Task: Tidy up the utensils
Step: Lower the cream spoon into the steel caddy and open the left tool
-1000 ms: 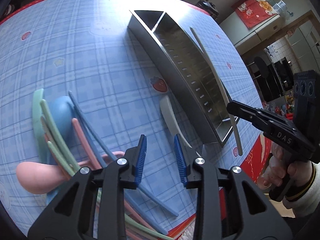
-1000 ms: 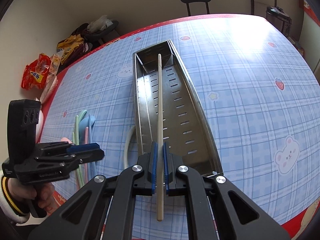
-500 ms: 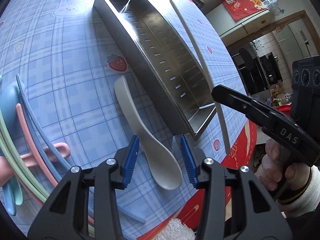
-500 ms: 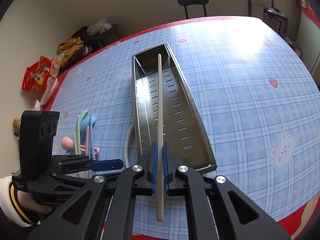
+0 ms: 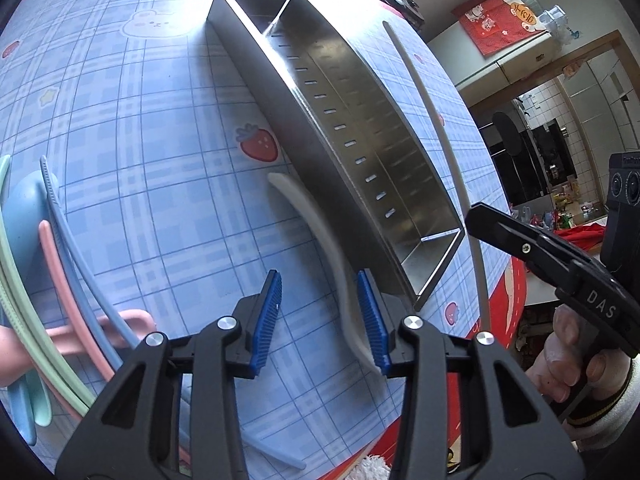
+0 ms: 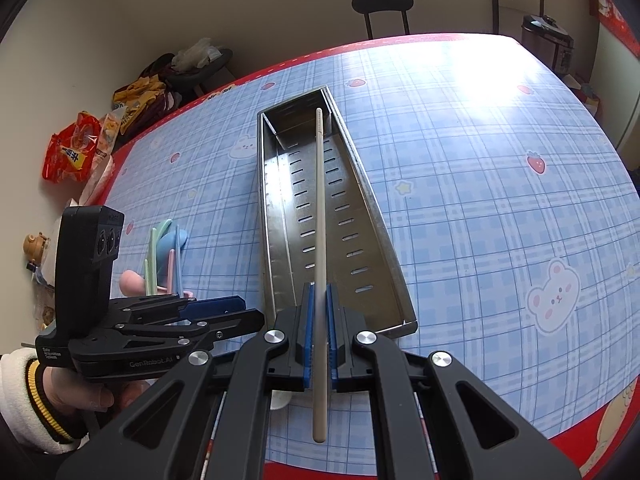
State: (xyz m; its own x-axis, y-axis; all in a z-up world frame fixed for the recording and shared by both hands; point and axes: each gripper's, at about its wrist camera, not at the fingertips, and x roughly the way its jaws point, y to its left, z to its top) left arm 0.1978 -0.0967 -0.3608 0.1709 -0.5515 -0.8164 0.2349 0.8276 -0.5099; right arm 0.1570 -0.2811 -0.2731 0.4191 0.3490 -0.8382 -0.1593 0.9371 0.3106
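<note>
Since a second ago, the left gripper has shifted from the coloured utensils toward the steel tray, and the white spoon now lies between its jaws. Those jaws are closing; the right blue pad touches the spoon, the left pad stands clear.

Left of the tray, pastel chopsticks and spoons lie bunched near the table's edge, with open checked tablecloth between them and the tray. The spoon lies just beside the tray's left wall, its long axis roughly parallel to it, handle pointing away. The tray is long, narrow, slotted metal.

Over the tray, the right gripper is clamped on a beige chopstick, a slim matte rod pointing along the tray's length.
</note>
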